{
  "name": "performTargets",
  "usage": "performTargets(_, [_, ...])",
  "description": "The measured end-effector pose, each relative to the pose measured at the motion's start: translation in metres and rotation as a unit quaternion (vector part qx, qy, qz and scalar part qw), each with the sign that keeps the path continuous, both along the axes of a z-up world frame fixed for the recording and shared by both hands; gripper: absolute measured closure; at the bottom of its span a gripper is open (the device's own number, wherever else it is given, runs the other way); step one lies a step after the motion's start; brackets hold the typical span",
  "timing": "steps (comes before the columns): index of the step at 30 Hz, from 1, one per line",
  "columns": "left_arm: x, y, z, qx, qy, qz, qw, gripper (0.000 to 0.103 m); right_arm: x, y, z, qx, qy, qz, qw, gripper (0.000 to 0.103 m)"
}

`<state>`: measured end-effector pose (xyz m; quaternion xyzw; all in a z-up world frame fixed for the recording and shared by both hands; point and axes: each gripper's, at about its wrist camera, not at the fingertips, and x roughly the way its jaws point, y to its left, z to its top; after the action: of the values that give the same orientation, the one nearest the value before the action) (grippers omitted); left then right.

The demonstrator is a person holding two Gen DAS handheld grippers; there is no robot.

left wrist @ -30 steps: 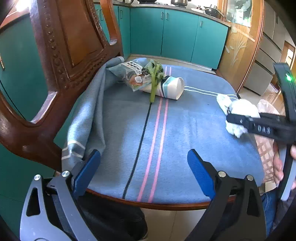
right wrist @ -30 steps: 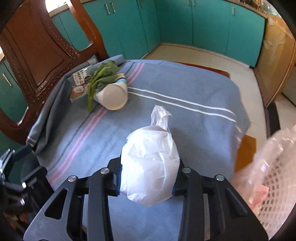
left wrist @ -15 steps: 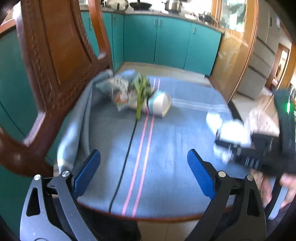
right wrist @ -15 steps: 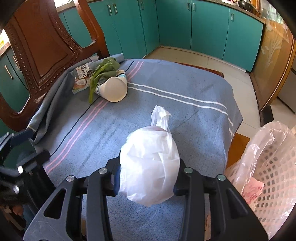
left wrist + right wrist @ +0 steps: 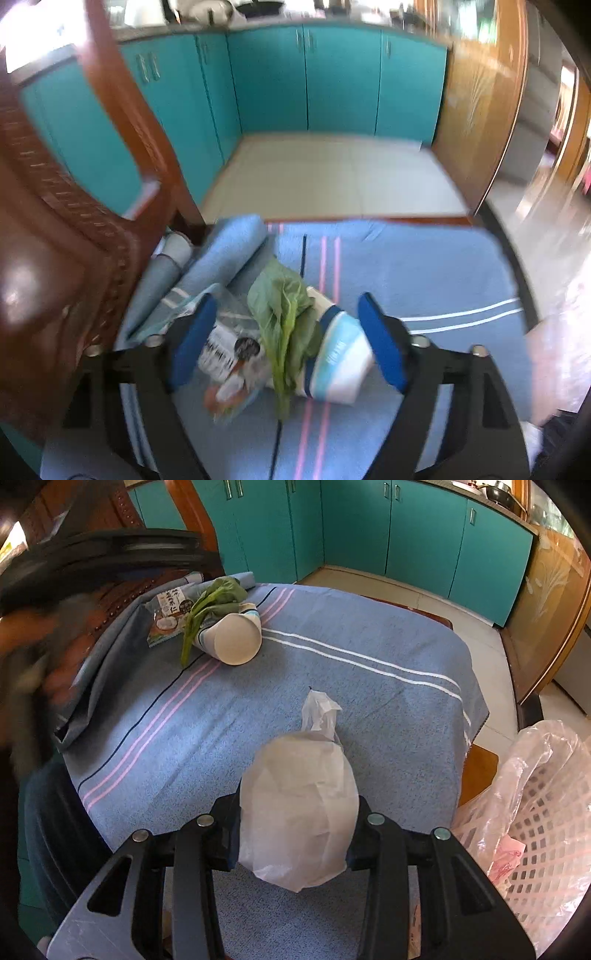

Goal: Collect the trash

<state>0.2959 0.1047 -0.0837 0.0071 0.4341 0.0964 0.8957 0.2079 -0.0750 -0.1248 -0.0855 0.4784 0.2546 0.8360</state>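
1. The right gripper's pads were hidden behind the white plastic bag (image 5: 299,812).
2. The person's hand (image 5: 33,653) was smeared by blur.
3. The snack packet (image 5: 229,365) print was unreadable.

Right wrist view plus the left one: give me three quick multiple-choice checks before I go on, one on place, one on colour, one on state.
1. The tipped white paper cup lies: A) in the basket B) on the blue striped cloth C) on the floor
2. The leaf across the cup is: A) green B) red C) yellow
3. The right gripper is: A) open, empty B) out of view C) shut on the white plastic bag

B: cloth lies under it. A: plainly green. C: fingers press the bag's sides.
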Motion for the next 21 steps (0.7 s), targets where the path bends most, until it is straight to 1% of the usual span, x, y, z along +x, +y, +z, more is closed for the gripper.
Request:
performTargets(1, [0.009,-0.002,-0.013,0.018,0.03,0.005,0.9994,0.061,0.0,0.0,-0.001,-0.001,0.0,0.0,1.0,0.063])
performTargets(2, [0.013,-0.004,-0.022,0.027,0.05,0.006,0.9983,0.073,0.0,-0.001,-0.001,-0.001,0.002,0.0,1.0,0.063])
performTargets(3, [0.013,-0.007,-0.028,0.029,0.056,0.002,0.998,0.073,0.001,-0.001,-0.002,-0.002,0.003,-0.001,1.0,0.062])
performTargets(6, [0.003,-0.012,-0.035,0.033,0.049,-0.011,0.9982,0.075,0.0,-0.002,-0.003,-0.004,0.006,-0.002,1.0,0.062])
performTargets(8, [-0.004,-0.011,-0.033,0.021,0.052,-0.008,0.9984,0.089,0.0,-0.003,-0.003,-0.004,0.005,-0.003,1.0,0.062])
performTargets(12, [-0.025,-0.011,-0.013,-0.014,0.029,-0.015,0.9994,0.091,-0.003,-0.002,-0.003,-0.005,0.002,-0.005,1.0,0.062])
performTargets(17, [-0.07,-0.018,0.023,-0.074,-0.022,-0.029,0.9966,0.091,-0.003,-0.006,0.001,0.003,-0.004,-0.018,1.0,0.062])
performTargets(19, [-0.092,-0.021,0.035,-0.083,-0.044,-0.03,0.9951,0.091,-0.002,-0.009,0.002,0.005,-0.006,-0.023,1.0,0.062])
performTargets(21, [-0.111,-0.023,0.039,-0.091,-0.056,-0.026,0.9939,0.091,-0.002,-0.011,0.002,0.006,-0.006,-0.029,1.0,0.062])
